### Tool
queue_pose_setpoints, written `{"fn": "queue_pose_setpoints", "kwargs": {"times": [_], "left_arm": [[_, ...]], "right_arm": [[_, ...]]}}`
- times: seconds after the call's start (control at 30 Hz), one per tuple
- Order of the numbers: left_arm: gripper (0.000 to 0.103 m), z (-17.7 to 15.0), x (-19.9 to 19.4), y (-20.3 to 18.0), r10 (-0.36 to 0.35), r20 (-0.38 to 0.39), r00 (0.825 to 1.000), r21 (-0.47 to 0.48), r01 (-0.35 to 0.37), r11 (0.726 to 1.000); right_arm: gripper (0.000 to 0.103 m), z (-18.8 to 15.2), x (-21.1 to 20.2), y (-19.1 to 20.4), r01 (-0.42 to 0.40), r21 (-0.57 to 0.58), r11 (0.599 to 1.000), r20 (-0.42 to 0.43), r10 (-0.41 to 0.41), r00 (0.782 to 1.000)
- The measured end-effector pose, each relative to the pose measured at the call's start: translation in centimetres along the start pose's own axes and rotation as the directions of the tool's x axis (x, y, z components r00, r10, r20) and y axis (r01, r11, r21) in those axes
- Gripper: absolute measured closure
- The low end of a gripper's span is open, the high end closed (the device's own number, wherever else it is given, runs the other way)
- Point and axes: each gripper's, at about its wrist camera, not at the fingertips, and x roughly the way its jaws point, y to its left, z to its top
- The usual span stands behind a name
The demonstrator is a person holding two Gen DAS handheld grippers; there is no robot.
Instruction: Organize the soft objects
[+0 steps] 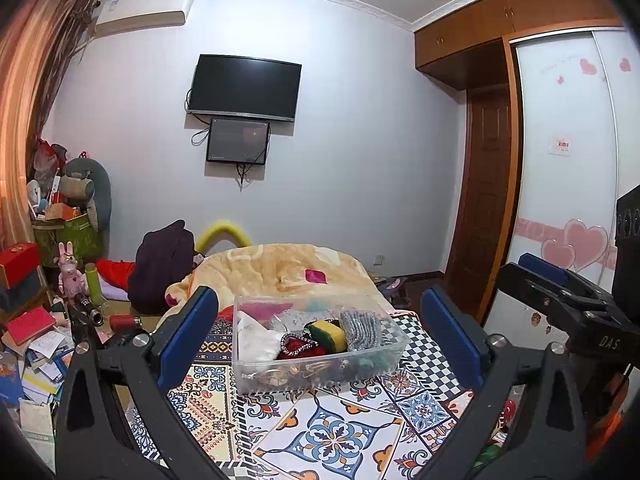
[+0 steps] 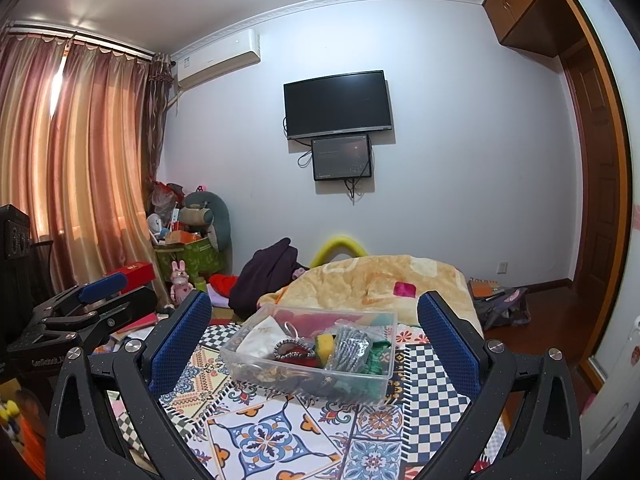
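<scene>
1. We see the clear plastic bin [image 1: 320,344] resting on the patterned tile-print cover [image 1: 332,436], with soft items piled inside it.
2. Inside we make out a yellow-and-green sponge [image 1: 329,332], a grey knitted cloth [image 1: 362,327], a white cloth [image 1: 256,340] and a red beaded piece [image 1: 296,346].
3. Our left gripper [image 1: 320,336] hangs near the bin, its jaws wide apart and empty.
4. Our right gripper [image 2: 316,340] does likewise, its blue pads [image 2: 180,340] spread and holding nothing.
5. Beyond the bin lies a beige blanket [image 2: 380,280]; on the far wall hangs a television [image 2: 338,104].
</scene>
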Motion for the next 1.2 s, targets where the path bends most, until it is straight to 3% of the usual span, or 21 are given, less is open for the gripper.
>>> {"fn": "queue_pose_setpoints", "kwargs": {"times": [1.2], "left_arm": [[0.000, -0.59, 0.22, -0.84, -0.021, -0.006, 1.000, 0.017, 0.021, 1.000]], "right_arm": [[0.000, -0.08, 0.37, 0.50, -0.002, 0.000, 1.000, -0.034, 0.002, 0.999]]}}
